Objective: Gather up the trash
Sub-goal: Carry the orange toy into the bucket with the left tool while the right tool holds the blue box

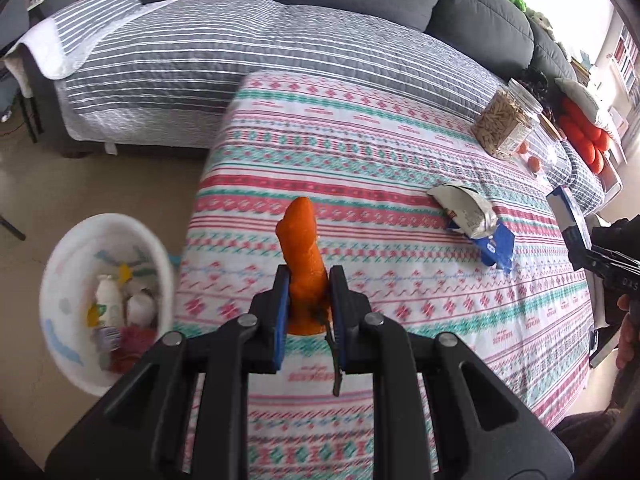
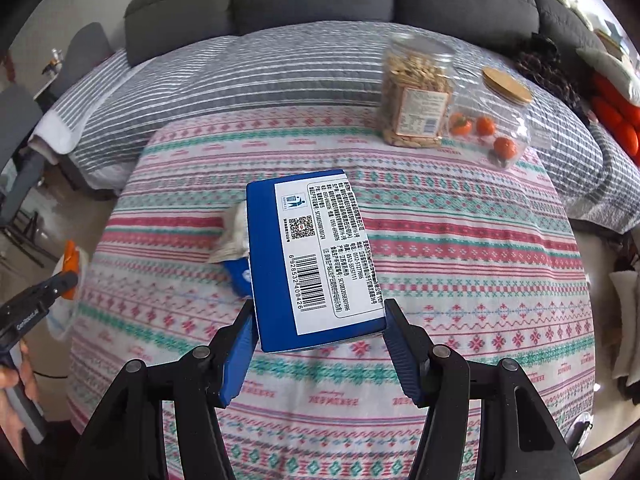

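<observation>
Two pieces of trash are in my grip. I am holding an orange peel [image 1: 301,256] in the left gripper [image 1: 307,304], fingers nearly closed on it, its long axis pointing up and forward above the table [image 1: 400,280]. I am clamping a blue box [image 2: 312,260] in the right gripper [image 2: 320,320], fingers spread wide to its sides, long axis running away from me. Looking left, I am seeing the bin [image 1: 64,280] on the floor just off the table edge, nearer the left gripper. One torn wrapper [image 1: 468,212] is lying on the table between both tools.
</observation>
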